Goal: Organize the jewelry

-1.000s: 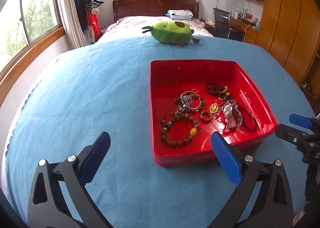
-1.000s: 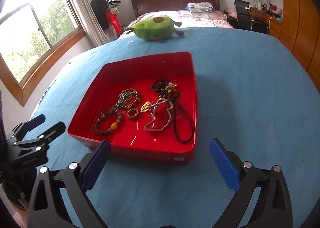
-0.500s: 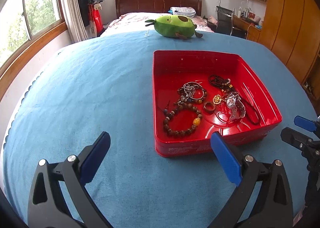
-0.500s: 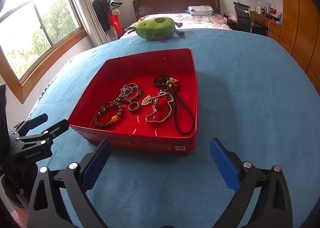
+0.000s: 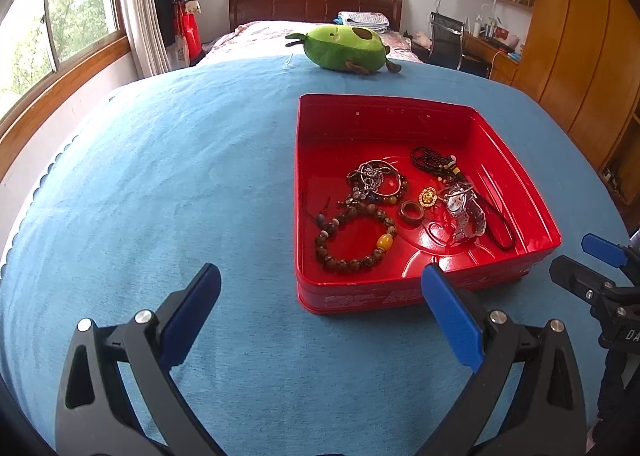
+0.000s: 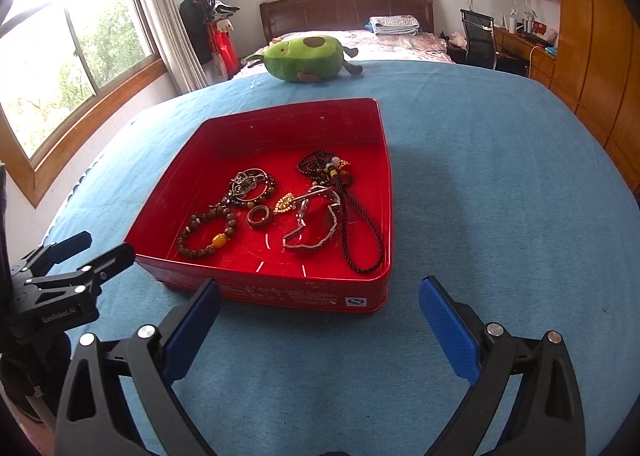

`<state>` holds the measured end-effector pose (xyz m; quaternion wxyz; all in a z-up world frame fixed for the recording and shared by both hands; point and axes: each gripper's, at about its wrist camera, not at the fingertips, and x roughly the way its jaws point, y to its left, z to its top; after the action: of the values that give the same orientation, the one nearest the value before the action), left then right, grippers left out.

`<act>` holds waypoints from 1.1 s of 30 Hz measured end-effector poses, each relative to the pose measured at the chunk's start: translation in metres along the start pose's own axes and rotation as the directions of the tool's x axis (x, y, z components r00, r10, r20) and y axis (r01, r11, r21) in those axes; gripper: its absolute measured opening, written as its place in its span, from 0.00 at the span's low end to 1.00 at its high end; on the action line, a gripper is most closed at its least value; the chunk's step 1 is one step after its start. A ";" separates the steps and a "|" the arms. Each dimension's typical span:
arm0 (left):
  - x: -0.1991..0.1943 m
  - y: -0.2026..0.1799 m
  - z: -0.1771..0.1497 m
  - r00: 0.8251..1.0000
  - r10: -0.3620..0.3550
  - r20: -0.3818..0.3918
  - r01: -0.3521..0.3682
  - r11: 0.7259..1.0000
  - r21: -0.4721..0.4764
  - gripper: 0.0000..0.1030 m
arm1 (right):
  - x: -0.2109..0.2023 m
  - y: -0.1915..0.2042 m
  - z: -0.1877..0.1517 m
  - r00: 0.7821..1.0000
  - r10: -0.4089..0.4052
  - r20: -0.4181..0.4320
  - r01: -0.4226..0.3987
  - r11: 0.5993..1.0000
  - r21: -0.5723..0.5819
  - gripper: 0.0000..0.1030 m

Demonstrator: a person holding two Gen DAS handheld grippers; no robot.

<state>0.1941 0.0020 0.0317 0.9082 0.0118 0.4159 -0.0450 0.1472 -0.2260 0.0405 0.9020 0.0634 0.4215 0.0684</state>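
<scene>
Jewelry lies loose in a red tray (image 5: 520, 192) on a blue-covered bench (image 5: 180, 176): a bead bracelet (image 5: 352, 240), a ring (image 5: 412, 212), a watch (image 5: 464, 212) and a black cord (image 6: 360, 224). Both the left gripper (image 5: 320, 310) and the right gripper (image 6: 320, 312) hover short of the tray, jaws wide, holding nothing. Pieces touch and overlap, so any pick should pinch one alone. A green plush (image 5: 344, 46) sits at the far edge; beyond are a bed (image 6: 360, 40), windows and wooden wardrobes.
</scene>
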 end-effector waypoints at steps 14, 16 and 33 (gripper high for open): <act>0.002 -0.001 -0.001 1.000 0.009 -0.001 -0.009 1.000 0.006 0.97 | 0.003 0.000 0.000 1.000 0.004 -0.009 -0.004 1.000 -0.003 0.96; 0.003 -0.001 -0.001 1.000 0.009 -0.001 -0.009 1.000 0.007 0.97 | 0.003 0.000 0.000 1.000 0.003 -0.009 -0.003 1.000 -0.004 0.96; 0.006 -0.001 -0.001 1.000 0.013 -0.007 -0.013 1.000 0.009 0.97 | 0.005 0.001 -0.001 1.000 0.004 -0.014 -0.005 1.000 -0.004 0.96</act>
<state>0.1971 0.0006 0.0266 0.9069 0.0187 0.4188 -0.0410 0.1494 -0.2245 0.0358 0.8990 0.0622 0.4276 0.0716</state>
